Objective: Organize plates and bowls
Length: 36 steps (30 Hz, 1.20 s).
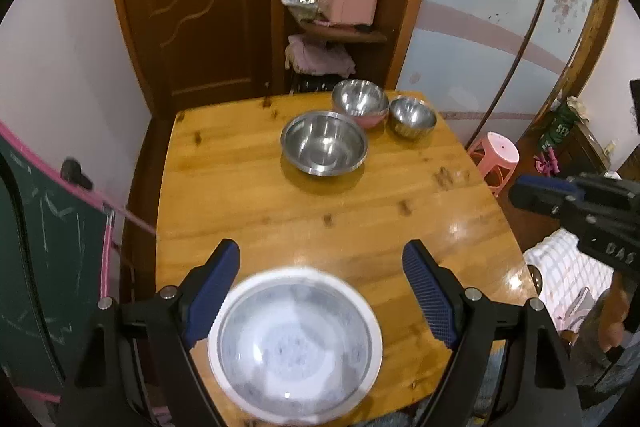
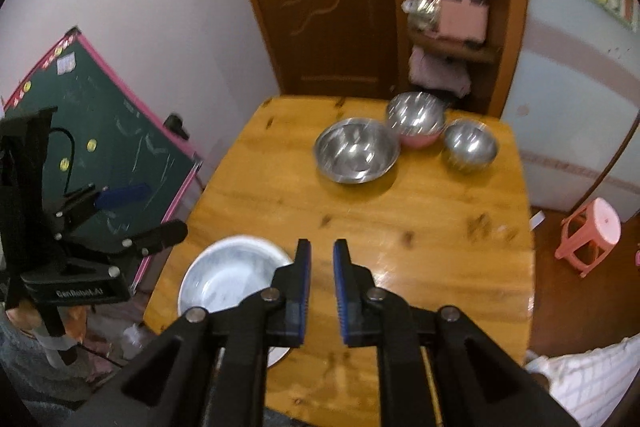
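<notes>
Left gripper [image 1: 320,259] spread wide above the near end of the wooden table [image 1: 240,187], blue pads [image 1: 218,287] standing clear on either side of a white bowl [image 1: 295,347] and pressing on nothing. White bowl resting upright on the table near its front edge, faint grey pattern inside, blurred in the left wrist view. Same white bowl [image 2: 228,275] seen from the right wrist view at the near left corner, partly hidden behind one black finger.

Right gripper [image 2: 322,251] hanging over the table just right of that bowl, jaws narrow with a slim gap between the blue pads [image 2: 304,279], nothing in the gap.

Three metal bowls grouped toward the far right part of the table: a large steel bowl [image 1: 324,143] nearest, a steel bowl nested in a pink bowl [image 1: 360,103] behind it, and a small steel bowl [image 1: 413,117] to the right, all close together, well apart from the white bowl.

Pink stool [image 1: 496,155] on the floor beyond the table's right edge. Green chalkboard [image 2: 108,155] leaning against the wall at left
</notes>
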Motion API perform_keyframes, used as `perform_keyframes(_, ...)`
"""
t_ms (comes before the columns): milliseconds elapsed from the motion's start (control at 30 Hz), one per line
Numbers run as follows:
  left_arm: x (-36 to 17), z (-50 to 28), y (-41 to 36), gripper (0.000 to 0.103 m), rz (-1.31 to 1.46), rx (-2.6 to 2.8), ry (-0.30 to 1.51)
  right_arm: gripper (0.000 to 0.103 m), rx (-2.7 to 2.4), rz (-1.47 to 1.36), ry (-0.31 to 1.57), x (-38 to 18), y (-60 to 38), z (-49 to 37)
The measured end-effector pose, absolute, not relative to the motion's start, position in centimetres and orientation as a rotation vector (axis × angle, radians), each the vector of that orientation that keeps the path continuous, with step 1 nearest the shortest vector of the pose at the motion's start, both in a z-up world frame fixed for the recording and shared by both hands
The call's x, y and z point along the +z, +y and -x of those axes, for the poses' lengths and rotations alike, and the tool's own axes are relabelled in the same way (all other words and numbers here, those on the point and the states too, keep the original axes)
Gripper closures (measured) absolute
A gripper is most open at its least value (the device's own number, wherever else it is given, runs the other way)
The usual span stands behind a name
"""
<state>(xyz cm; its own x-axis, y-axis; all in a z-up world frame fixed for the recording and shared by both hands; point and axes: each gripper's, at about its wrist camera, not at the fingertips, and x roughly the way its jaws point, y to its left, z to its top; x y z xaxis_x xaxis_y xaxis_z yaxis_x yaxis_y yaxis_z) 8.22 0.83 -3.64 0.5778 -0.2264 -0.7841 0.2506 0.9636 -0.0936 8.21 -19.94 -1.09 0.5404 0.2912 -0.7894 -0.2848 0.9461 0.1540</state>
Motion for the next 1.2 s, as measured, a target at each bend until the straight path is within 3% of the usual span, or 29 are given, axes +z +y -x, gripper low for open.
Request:
perform_keyframes(100,-2.2,-9.6,0.0,0.020,-0.041,-0.271,0.866,0.067,0.304,-0.001,0.876,0.8,-21.2,-9.1)
perform_keyframes(333,-0.1,-14.5,-0.8,0.019,-0.003,-0.238,0.805,0.067,0.227,-0.003,0.791,3.9,-23.3,-12.2)
perform_keyframes(567,-1.1,-20.2,-1.6,0.019,-0.015,-0.194,0.755,0.067,0.180,-0.004,0.794,3.4,-24.2,-17.2)
perform_keyframes(867,-6.7,-27.9,-2.2,0.019,0.074,-0.152,0.760,0.067,0.173,-0.075,0.935,-3.1,-24.5,-24.6)
perform_keyframes(1200,-16.0,-34.8,-1.7,0.019,0.131,-0.111,0.961,0.067,0.194,-0.150,1.153,-12.7,-23.5,-30.8)
